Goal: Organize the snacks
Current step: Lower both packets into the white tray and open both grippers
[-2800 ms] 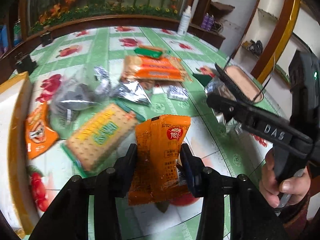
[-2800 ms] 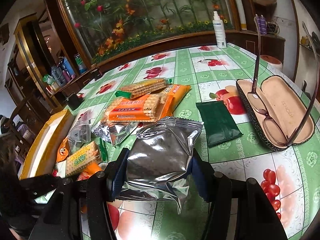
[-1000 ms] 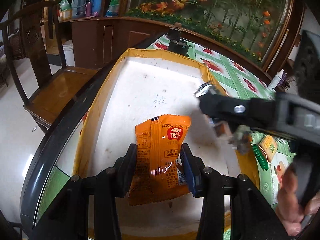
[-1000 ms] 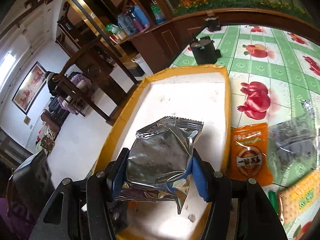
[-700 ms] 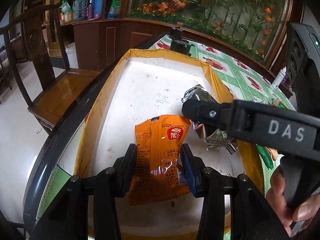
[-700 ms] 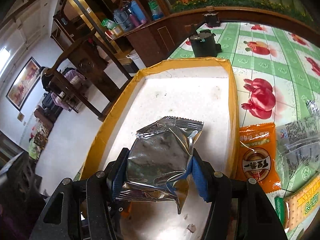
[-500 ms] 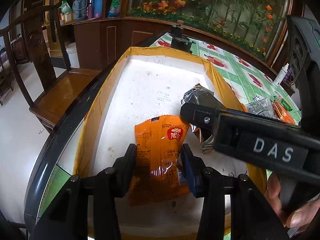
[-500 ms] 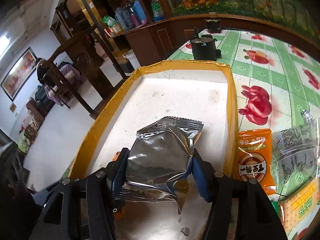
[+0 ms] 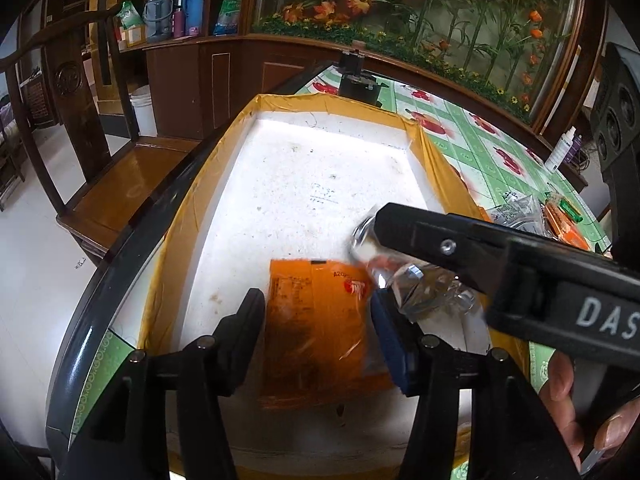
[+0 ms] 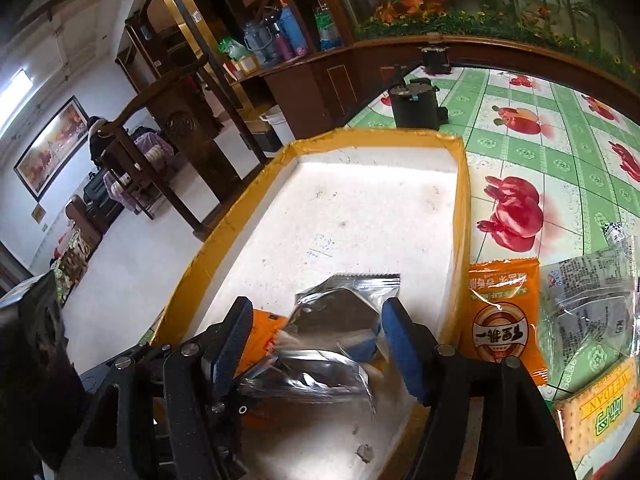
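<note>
As claws open, orange packet (image 9: 320,320), silver packet (image 10: 340,332), in tray (image 9: 192,208).

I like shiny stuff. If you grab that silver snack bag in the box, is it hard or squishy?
Probably squishy: the silver snack bag looks creased and puffy between the opening right gripper fingers. Its foil looks slick, so it may slip. It seems light, like the orange packet beside it in the box.

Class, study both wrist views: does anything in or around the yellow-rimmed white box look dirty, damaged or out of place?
Yes. The white foam box with yellow-taped rim has a stained, speckled floor with loose crumbs near the silver foil packet. The tape along its rim looks wrinkled. Nothing is spilled; the orange snack packet looks intact.
</note>
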